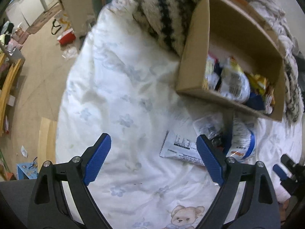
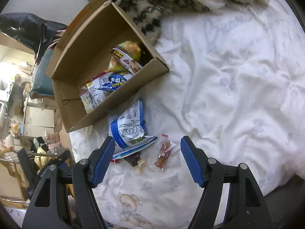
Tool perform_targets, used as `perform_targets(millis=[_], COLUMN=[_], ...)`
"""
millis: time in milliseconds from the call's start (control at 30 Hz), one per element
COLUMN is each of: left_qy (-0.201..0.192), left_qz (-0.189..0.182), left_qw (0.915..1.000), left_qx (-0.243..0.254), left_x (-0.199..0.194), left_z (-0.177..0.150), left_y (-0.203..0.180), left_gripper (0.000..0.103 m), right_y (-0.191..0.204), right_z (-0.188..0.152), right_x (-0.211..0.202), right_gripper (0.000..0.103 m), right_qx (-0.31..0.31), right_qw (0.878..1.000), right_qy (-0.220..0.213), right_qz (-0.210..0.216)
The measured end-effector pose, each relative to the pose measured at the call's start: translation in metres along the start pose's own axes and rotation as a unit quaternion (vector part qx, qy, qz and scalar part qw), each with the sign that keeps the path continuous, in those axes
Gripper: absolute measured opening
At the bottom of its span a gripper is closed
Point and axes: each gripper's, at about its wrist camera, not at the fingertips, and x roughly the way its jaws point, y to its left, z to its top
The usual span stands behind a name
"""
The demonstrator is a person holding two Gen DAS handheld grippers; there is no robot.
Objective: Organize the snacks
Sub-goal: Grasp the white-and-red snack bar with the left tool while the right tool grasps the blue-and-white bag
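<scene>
While both of my grippers hang over the white floral-print quilt point(image 2: 228, 87), neither grips anything: my left gripper point(image 1: 153, 158) has its blue ribbed pads spread wide over bare bedding, and my right gripper point(image 2: 147, 158) is just as wide apart. Between the right one's fingers lies a small red-and-clear wrapped snack stick point(image 2: 164, 152), touching neither pad. Just beside it, by the left finger, sits a blue-and-white crinkled snack bag point(image 2: 129, 129) on top of other packets. The open brown cardboard box point(image 2: 63, 103), near these, already holds several snack packets point(image 2: 106, 87), against a striped furry blanket point(image 2: 171, 2).
</scene>
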Motion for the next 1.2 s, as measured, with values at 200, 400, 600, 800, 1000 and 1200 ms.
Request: perform_targets(millis=[200, 400, 600, 800, 1000, 1200], left_qy=[0.056, 0.076, 0.127, 0.144, 0.101, 0.087], left_qz=[-0.035, -0.001, 0.049, 0.053, 0.024, 0.012], left_qw=[0.9965, 0.9963, 0.9888, 0.9807, 0.9893, 0.9888], left_qx=[0.051, 0.039, 0.060, 0.121, 0.103, 0.121], left_x=[0.039, 0.065, 0.090, 0.085, 0.073, 0.059], left_z=[-0.010, 0.003, -0.014, -0.042, -0.039, -0.031], left_y=[-0.034, -0.047, -0.062, -0.068, -0.061, -0.066], left_gripper=[0.089, 0.089, 0.091, 0.091, 0.079, 0.027], right_y=[0.012, 0.010, 0.005, 0.014, 0.014, 0.014], right_z=[0.003, 0.003, 0.003, 0.002, 0.002, 0.003], right_x=[0.010, 0.014, 0.019, 0.021, 0.019, 0.023], right_gripper=[0.074, 0.074, 0.074, 0.074, 0.074, 0.074], right_qx=[-0.019, -0.020, -0.015, -0.031, -0.024, -0.026], right_qw=[1.000, 1.000, 1.000, 0.999, 0.999, 0.999], right_qy=[0.007, 0.013, 0.022, 0.025, 0.023, 0.029], right_qz=[-0.003, -0.007, -0.015, -0.012, -0.005, -0.004])
